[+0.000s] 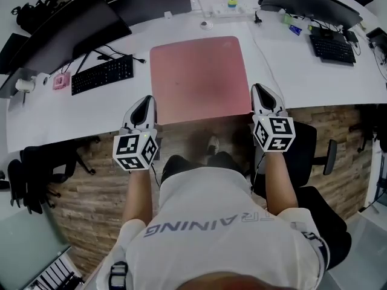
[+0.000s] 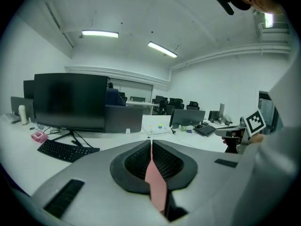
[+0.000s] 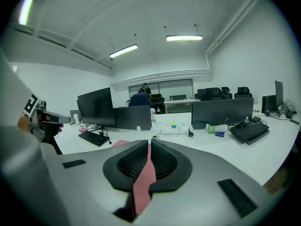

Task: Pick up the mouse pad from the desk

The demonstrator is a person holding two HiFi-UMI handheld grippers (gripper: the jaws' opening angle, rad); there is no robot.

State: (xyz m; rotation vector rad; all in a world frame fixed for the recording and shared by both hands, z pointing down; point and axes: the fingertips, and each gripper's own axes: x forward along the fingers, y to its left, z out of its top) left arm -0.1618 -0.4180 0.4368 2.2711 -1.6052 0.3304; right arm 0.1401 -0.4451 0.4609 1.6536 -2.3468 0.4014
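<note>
A pink mouse pad (image 1: 199,77) lies on the white desk (image 1: 290,77), its near edge hanging past the desk's front edge. My left gripper (image 1: 145,101) is shut on the pad's near left corner. My right gripper (image 1: 261,90) is shut on its near right corner. In the left gripper view a pink strip of the mouse pad (image 2: 155,182) runs between the closed jaws of the left gripper (image 2: 151,142). The right gripper view shows the same: the mouse pad (image 3: 143,180) is pinched in the right gripper (image 3: 149,144).
A black keyboard (image 1: 103,74) and a monitor (image 1: 66,26) stand left of the pad, with a small pink item (image 1: 61,81) beside them. Behind the pad are a small white object (image 1: 206,24) and a power strip (image 1: 227,6). Another keyboard (image 1: 332,46) lies far right. An office chair (image 1: 308,144) stands at my right.
</note>
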